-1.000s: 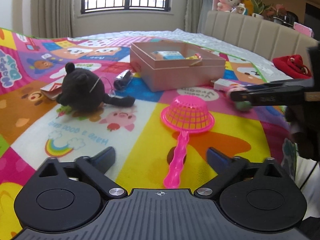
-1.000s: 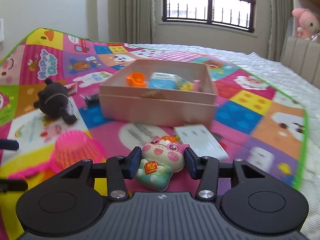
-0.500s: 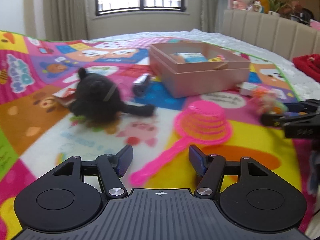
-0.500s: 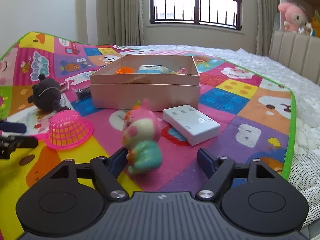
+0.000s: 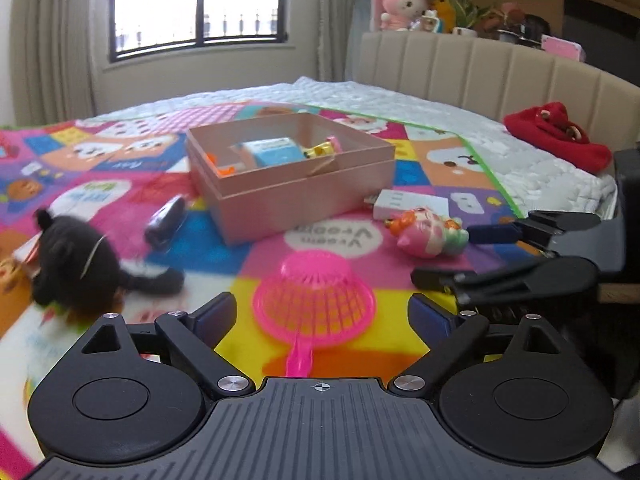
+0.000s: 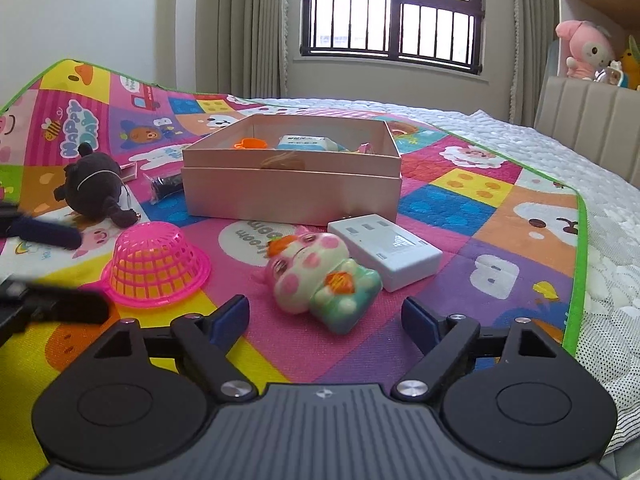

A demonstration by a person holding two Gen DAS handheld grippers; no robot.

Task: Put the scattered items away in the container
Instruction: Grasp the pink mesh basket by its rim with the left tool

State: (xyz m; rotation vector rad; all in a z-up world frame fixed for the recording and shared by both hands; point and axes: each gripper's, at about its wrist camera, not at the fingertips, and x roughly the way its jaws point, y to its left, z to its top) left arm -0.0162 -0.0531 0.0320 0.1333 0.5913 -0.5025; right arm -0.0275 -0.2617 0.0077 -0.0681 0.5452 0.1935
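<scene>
A bright patchwork play mat [image 6: 460,200] covers the quilted bed [image 6: 592,168] below a barred window [image 6: 392,12]. The pink box [image 6: 292,196] sits mid-mat. Both grippers' jaws are opening wide: the left gripper [image 5: 322,316] around the pink strainer [image 5: 316,292], the right gripper [image 6: 326,316] before the toy pig [image 6: 320,276].

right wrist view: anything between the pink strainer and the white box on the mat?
Yes. The cow figurine lies on its side between the pink strainer and the white box, its far side apparently touching the box.
</scene>
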